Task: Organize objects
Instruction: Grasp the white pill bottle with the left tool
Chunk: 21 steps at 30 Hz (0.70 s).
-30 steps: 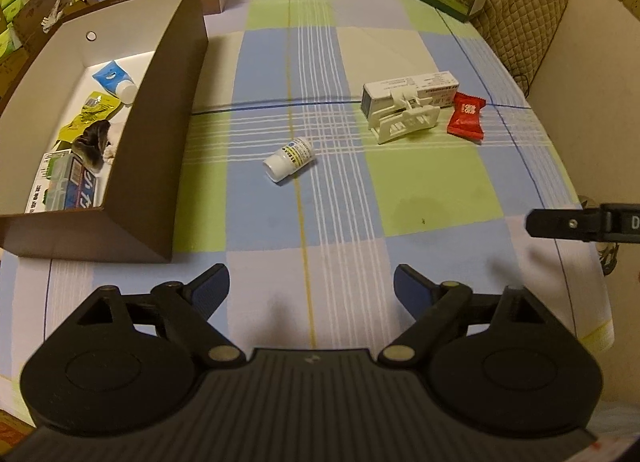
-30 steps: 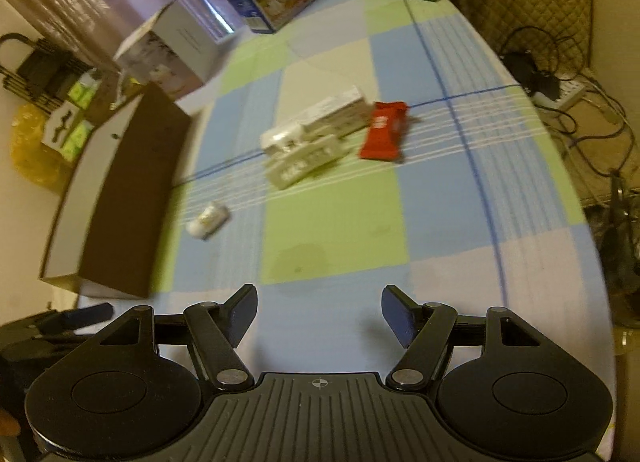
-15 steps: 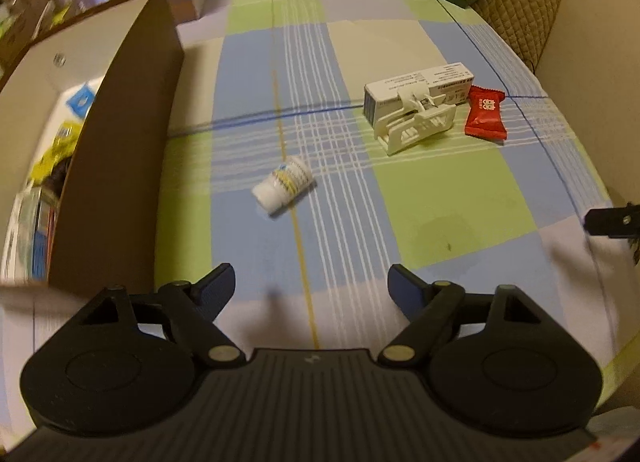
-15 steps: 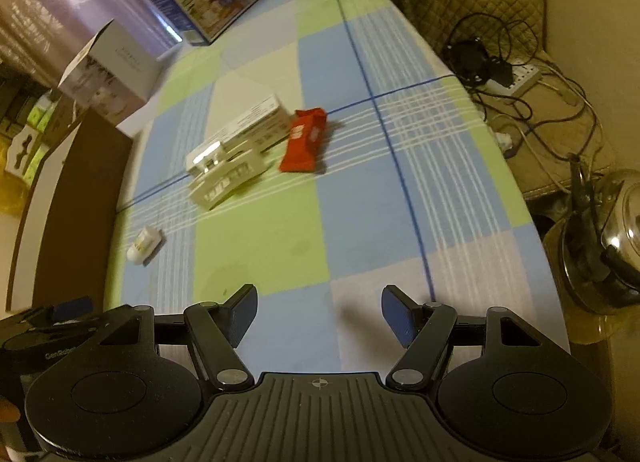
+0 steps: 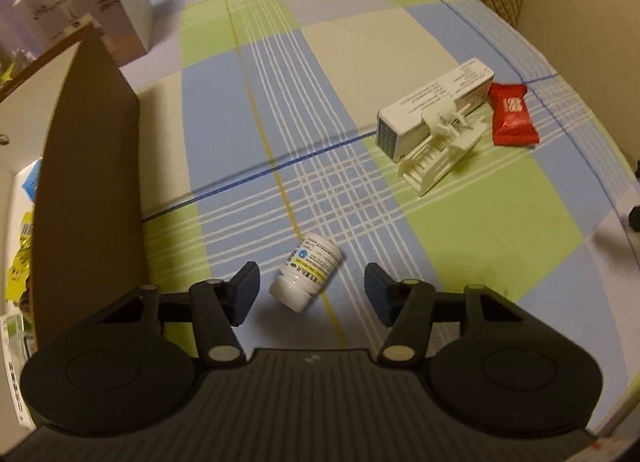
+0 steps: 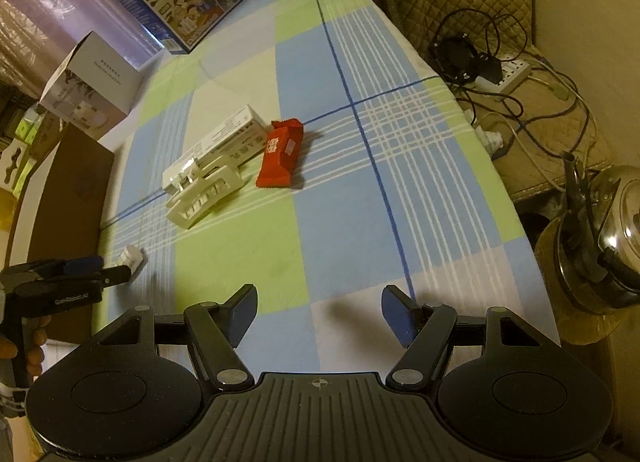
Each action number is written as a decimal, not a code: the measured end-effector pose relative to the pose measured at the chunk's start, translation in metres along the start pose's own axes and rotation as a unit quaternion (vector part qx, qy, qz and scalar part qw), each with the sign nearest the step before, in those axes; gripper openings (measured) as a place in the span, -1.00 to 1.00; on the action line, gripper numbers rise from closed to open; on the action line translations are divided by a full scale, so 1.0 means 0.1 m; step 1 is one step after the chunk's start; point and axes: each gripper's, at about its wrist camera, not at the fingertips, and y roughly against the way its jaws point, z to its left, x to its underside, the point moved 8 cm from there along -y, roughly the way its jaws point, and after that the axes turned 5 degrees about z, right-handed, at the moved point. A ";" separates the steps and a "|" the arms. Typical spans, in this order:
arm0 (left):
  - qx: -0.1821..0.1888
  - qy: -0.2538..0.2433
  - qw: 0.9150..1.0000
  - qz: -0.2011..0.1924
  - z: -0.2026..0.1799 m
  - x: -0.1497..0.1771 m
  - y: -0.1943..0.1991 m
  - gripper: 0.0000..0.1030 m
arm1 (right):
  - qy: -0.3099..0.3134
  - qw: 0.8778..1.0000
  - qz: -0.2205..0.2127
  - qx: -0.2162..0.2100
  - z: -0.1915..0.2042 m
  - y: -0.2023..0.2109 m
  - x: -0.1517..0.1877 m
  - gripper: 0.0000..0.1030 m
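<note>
A small white pill bottle (image 5: 306,277) lies on its side on the checked cloth, between the fingers of my left gripper (image 5: 312,294). The jaws are closing around it, with gaps still showing on both sides. In the right wrist view the bottle (image 6: 130,256) lies just past the left gripper (image 6: 80,274). A white carton (image 5: 434,108) with a white plastic rack (image 5: 440,158) against it and a red snack packet (image 5: 512,114) lie farther right. My right gripper (image 6: 318,312) hangs open over bare cloth, well short of the packet (image 6: 280,154).
A brown cardboard box (image 5: 88,182) with several small items inside stands on the left. A white carton (image 5: 88,2) and printed boxes (image 6: 180,2) line the back. A quilted chair back, cables and a metal kettle (image 6: 600,238) are beyond the table's right edge.
My left gripper moved forward and down to the pill bottle, and its jaws narrowed around it. My right gripper shifted right a little, still open.
</note>
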 end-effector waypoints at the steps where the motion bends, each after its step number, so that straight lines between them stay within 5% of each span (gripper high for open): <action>1: -0.002 -0.003 1.000 0.004 0.01 -0.01 -0.04 -0.06 | 0.000 1.000 -0.001 0.000 -0.01 0.00 -0.01 0.29; 10: 0.013 0.009 1.000 0.018 0.00 -0.04 -0.19 -0.56 | 0.021 1.000 -0.017 -0.004 0.09 -0.10 -0.16 0.28; 21: 0.028 0.131 0.991 0.026 0.10 -0.05 -0.19 -0.56 | 0.098 0.993 -0.063 -0.006 0.46 -0.45 -0.62 0.19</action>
